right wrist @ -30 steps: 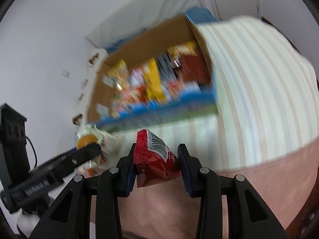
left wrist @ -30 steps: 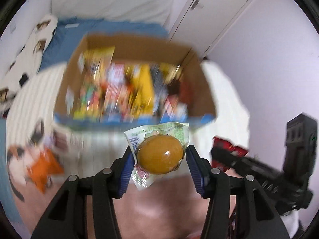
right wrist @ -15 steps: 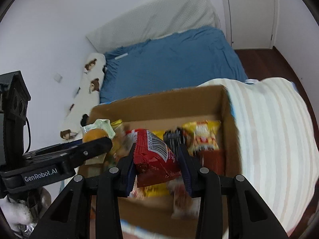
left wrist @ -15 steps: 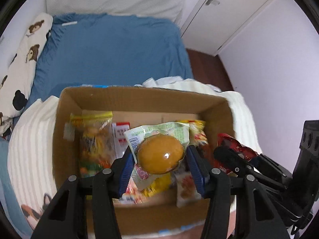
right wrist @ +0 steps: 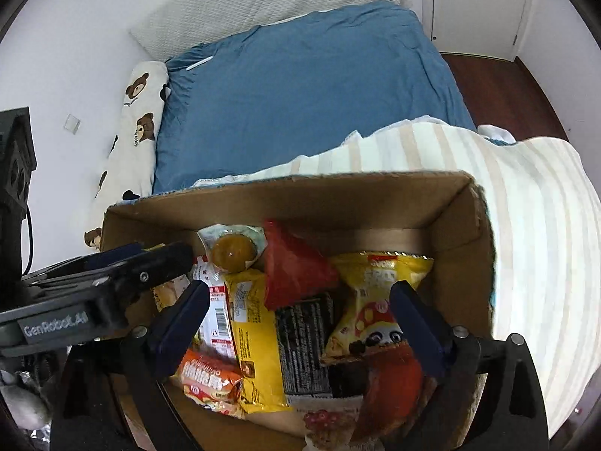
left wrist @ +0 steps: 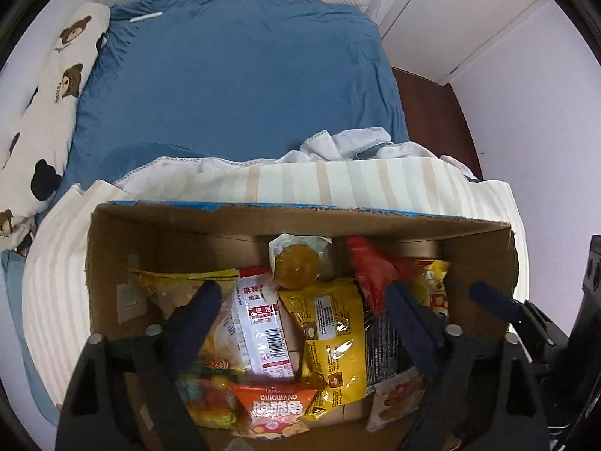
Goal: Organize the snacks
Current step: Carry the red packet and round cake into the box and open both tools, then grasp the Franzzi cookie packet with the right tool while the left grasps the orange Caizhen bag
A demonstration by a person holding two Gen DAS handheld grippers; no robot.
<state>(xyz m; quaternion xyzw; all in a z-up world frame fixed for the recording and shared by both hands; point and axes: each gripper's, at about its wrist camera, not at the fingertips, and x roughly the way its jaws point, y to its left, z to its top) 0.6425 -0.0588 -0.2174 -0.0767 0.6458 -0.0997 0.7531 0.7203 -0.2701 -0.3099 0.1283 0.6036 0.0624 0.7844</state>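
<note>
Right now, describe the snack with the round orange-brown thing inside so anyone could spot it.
Find the cardboard box on the striped blanket. Along its far wall, near the middle, a small clear packet lies beside a red bag. Unlike the flat printed bags around it, it holds one smooth, round orange-brown piece.

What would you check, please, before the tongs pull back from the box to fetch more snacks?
1. Left tongs open and empty: ok.
2. Right tongs open and empty: ok.
3. Round orange snack released inside the cardboard box, by its far wall: ok.
4. Red packet released inside the box, beside the orange snack: ok.
5. Both released snacks fully settled, not sliding: cannot tell.
6. Left and right tongs clear of each other for withdrawal: cannot tell; in the right wrist view the left one sits close alongside.
</note>
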